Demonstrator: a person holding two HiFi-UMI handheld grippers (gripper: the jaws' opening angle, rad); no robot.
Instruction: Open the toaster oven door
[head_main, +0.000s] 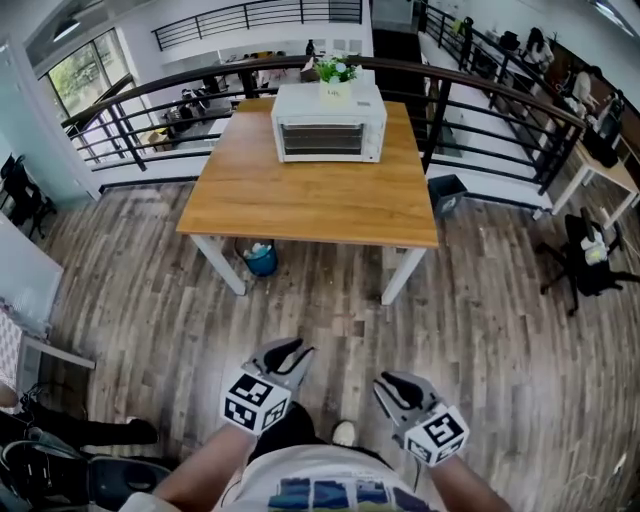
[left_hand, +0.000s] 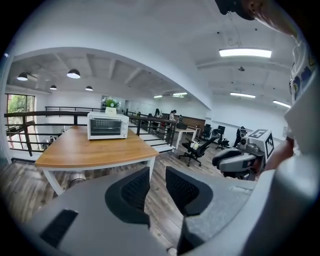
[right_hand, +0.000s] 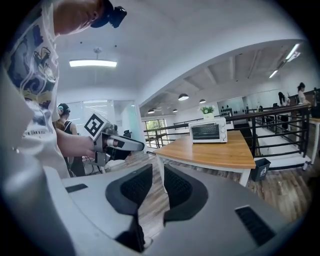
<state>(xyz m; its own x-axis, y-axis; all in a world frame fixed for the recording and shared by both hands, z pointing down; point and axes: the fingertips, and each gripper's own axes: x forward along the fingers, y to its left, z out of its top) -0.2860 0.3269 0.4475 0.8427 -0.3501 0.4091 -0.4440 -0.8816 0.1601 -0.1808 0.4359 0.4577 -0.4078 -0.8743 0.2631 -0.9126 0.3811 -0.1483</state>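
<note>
The toaster oven (head_main: 329, 112) sits at the far edge of the tabletop (head_main: 310, 205), about midway along that edge, with its glass door (head_main: 322, 140) shut and facing me. Both my tools hang over the wooden floor (head_main: 480, 330), well short of the tabletop's near edge and so well apart from the oven: the left tool (head_main: 289, 351) points roughly toward the near left corner, and the right tool (head_main: 393, 384) is beside it, a little lower in the head view. Neither touches anything. The left gripper view shows that tool's ribbed pads (left_hand: 136, 190) released, standing a little apart with only floor in the gap; the right gripper view shows the same for the right tool's pads (right_hand: 134, 186), a narrow gap with nothing in it. The head view alone shows a blue bucket (head_main: 261, 258) under the tabletop and the railing (head_main: 480, 95) curving behind it. The gripper views look more level: they show the ceiling lamps (left_hand: 73, 74) and each shows the other tool in my hand off to one side. A potted plant (head_main: 336, 69) rises at the oven's back; whether it stands on the oven or behind it I cannot tell. An office chair (head_main: 590, 262) stands far right.
</note>
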